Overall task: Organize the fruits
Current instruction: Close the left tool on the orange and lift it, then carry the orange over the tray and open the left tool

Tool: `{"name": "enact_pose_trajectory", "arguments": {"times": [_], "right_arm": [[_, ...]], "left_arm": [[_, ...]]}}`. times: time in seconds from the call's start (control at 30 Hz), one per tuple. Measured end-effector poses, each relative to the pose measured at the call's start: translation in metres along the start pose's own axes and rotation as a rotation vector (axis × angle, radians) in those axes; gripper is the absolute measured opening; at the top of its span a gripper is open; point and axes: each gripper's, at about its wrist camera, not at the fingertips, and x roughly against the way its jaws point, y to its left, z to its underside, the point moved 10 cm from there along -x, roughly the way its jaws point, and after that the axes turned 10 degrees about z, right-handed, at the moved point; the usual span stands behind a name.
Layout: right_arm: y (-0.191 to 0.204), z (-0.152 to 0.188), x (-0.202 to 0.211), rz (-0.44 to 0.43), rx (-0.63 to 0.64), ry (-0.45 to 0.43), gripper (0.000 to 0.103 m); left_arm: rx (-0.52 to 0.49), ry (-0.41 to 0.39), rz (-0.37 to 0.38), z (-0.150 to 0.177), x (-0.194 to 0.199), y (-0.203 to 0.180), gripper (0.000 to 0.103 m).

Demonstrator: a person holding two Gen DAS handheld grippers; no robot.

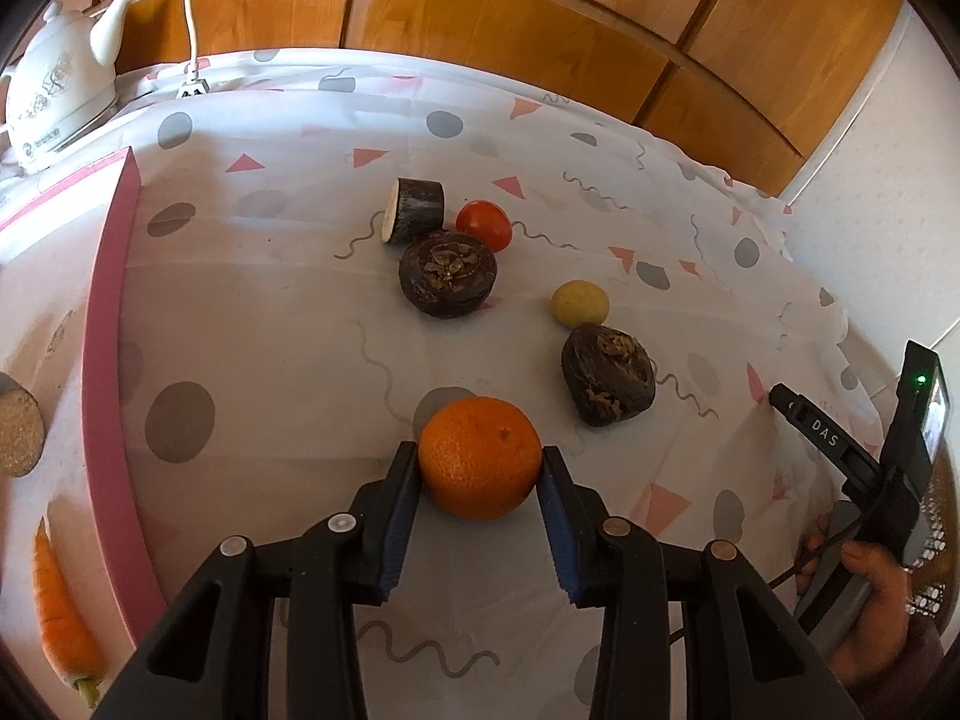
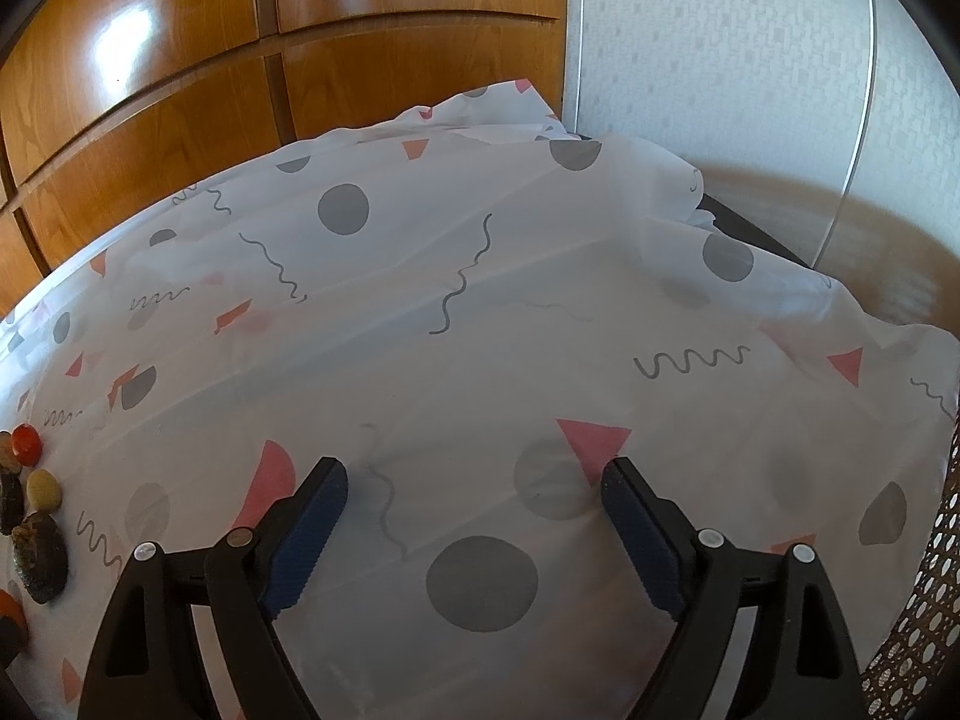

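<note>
In the left wrist view my left gripper [image 1: 480, 456] is shut on an orange [image 1: 479, 456], both blue pads touching its sides just above the patterned tablecloth. Beyond it lie two dark round roots [image 1: 447, 273] [image 1: 607, 383], a cut dark root piece [image 1: 414, 210], a red tomato [image 1: 483, 225] and a small yellow fruit [image 1: 579, 302]. My right gripper [image 2: 474, 474] is open and empty over bare cloth; it also shows at the right edge of the left wrist view [image 1: 780, 396]. The tomato [image 2: 26, 445], yellow fruit [image 2: 43, 488] and a dark root [image 2: 41, 552] sit at the right wrist view's left edge.
A pink-edged tray [image 1: 108, 360] at the left holds a carrot [image 1: 60, 606] and a cut brown piece [image 1: 18, 432]. A white kettle [image 1: 60, 90] with a cord stands at the back left. Wooden cabinets [image 1: 510, 18] run behind the table. A woven basket [image 2: 912, 630] sits at the right.
</note>
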Motion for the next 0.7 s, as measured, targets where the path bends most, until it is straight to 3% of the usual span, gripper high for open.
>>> {"name": "enact_pose_trajectory", "arguments": {"times": [0.7], "right_arm": [[0.003,-0.001,0.002,0.009,0.01,-0.008,0.089]], "left_arm": [[-0.007,0.003,0.019,0.014,0.015,0.0,0.039]]}}
